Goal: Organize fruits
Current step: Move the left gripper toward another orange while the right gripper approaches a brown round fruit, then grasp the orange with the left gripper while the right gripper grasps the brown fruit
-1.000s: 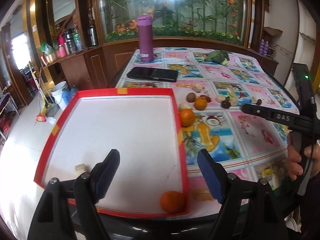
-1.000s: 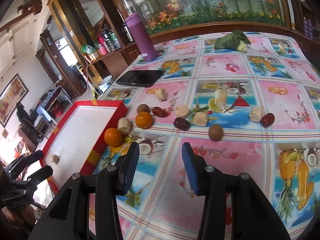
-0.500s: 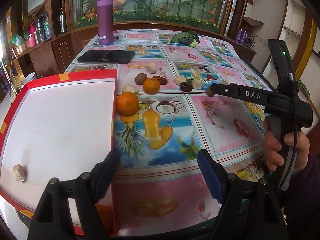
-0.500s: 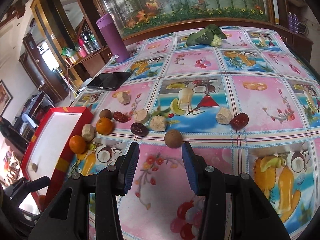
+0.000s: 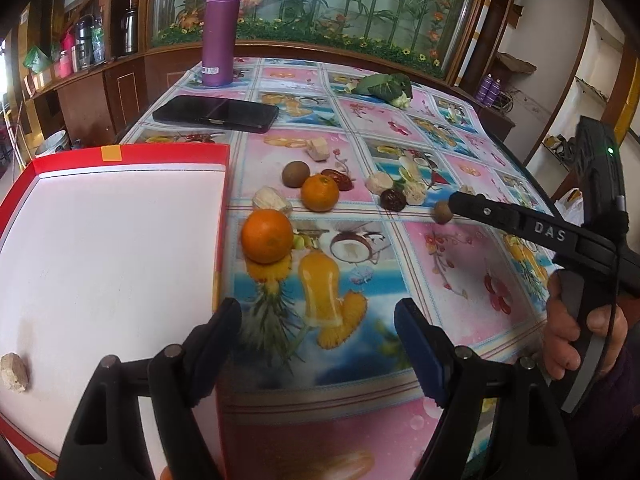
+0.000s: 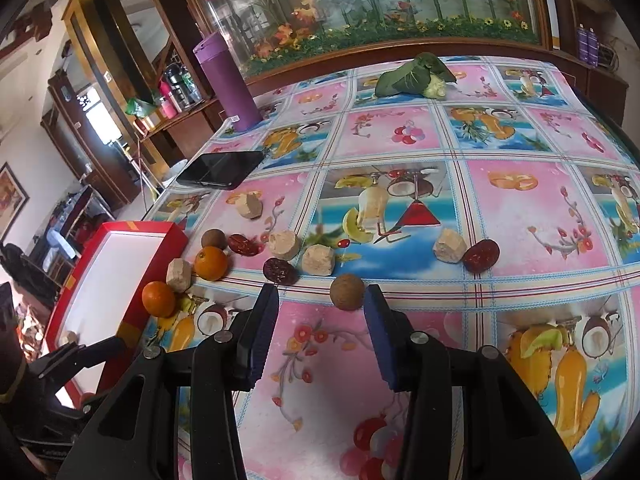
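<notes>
A red-rimmed white tray (image 5: 168,153) lies at the table's left, with a beige chunk (image 5: 14,372) inside. Beside it on the cloth sit two oranges (image 5: 267,235) (image 5: 319,193), a brown kiwi (image 5: 295,174), dark dates (image 5: 393,200) and beige chunks (image 5: 272,200). My left gripper (image 5: 318,334) is open and empty, low over the tray's right edge. My right gripper (image 6: 320,316) is open, its tips reaching a brown round fruit (image 6: 347,292) that sits just ahead between them, nearer the right finger. It shows from the side in the left wrist view (image 5: 442,213).
A black phone (image 5: 216,113) and a purple bottle (image 5: 221,34) stand at the far left of the table. A leafy green vegetable (image 6: 416,76) lies at the far end. A date (image 6: 481,255) and a chunk (image 6: 450,244) lie to the right.
My right gripper has moved forward until the brown round fruit sits at its tips. My left gripper has shifted right, from over the tray to its right edge.
</notes>
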`<action>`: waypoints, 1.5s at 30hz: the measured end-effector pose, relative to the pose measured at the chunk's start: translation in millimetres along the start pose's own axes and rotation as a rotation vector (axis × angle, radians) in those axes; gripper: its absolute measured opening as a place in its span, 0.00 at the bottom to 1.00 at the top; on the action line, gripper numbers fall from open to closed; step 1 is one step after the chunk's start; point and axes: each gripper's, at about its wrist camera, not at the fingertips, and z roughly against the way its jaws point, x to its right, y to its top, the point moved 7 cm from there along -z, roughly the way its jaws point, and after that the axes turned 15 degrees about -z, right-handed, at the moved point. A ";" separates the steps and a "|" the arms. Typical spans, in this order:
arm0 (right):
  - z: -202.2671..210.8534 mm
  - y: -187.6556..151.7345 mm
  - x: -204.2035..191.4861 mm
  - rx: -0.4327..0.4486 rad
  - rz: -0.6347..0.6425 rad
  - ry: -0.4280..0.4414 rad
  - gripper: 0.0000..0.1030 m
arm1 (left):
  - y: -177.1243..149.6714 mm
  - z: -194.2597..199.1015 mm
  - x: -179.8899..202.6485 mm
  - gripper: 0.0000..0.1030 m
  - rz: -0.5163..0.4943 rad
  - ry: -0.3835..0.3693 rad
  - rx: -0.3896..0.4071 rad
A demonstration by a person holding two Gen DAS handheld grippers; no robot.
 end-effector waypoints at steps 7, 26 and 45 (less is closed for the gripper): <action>-0.1 0.1 -2.0 -0.004 0.003 0.004 0.42 | 15.8 -12.4 -13.1 0.78 0.004 0.028 -0.007; -8.8 1.5 3.6 -0.038 0.011 -0.017 0.42 | 34.2 -42.8 -28.7 0.49 -0.001 0.116 -0.056; -32.6 3.4 6.0 -0.067 0.076 -0.081 0.33 | 36.5 -37.7 -22.1 0.36 -0.021 0.114 -0.031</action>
